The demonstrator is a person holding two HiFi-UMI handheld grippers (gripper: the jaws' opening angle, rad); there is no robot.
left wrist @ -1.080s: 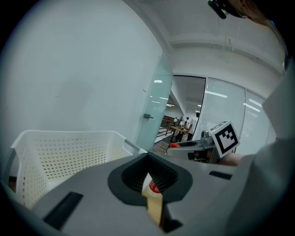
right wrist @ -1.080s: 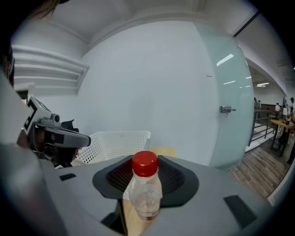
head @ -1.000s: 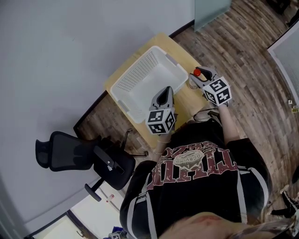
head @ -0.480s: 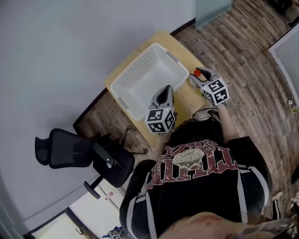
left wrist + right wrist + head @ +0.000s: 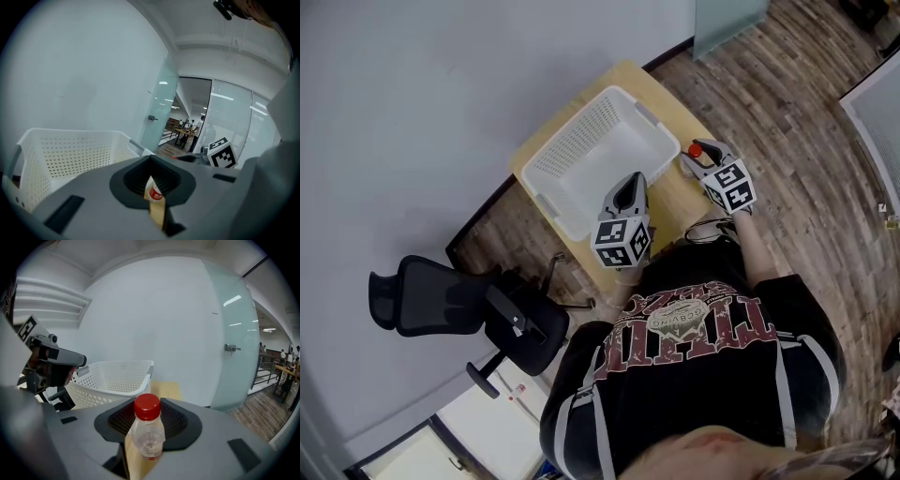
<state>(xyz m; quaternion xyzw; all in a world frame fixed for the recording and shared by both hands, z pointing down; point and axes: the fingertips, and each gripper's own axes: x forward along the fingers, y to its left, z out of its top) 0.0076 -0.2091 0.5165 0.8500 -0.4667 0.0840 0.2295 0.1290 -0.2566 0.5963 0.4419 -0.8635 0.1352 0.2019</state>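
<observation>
Currently, the left gripper (image 5: 151, 180) is clenched on a small red-labelled packet (image 5: 153, 194), just at the near rim of the white basket (image 5: 565, 142). The right gripper (image 5: 147, 417) grasps a clear bottle (image 5: 148, 439) (red cap, upright) over the wooden table (image 5: 672, 195), beside the basket.

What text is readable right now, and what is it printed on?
Sachet: white print on a red patch, too blurred to read.
Shirt: arched print across the chest, too small to read.
Bottle: no label or text shows.
Marker cubes: black-and-white square patterns only, no words or numbers.
</observation>
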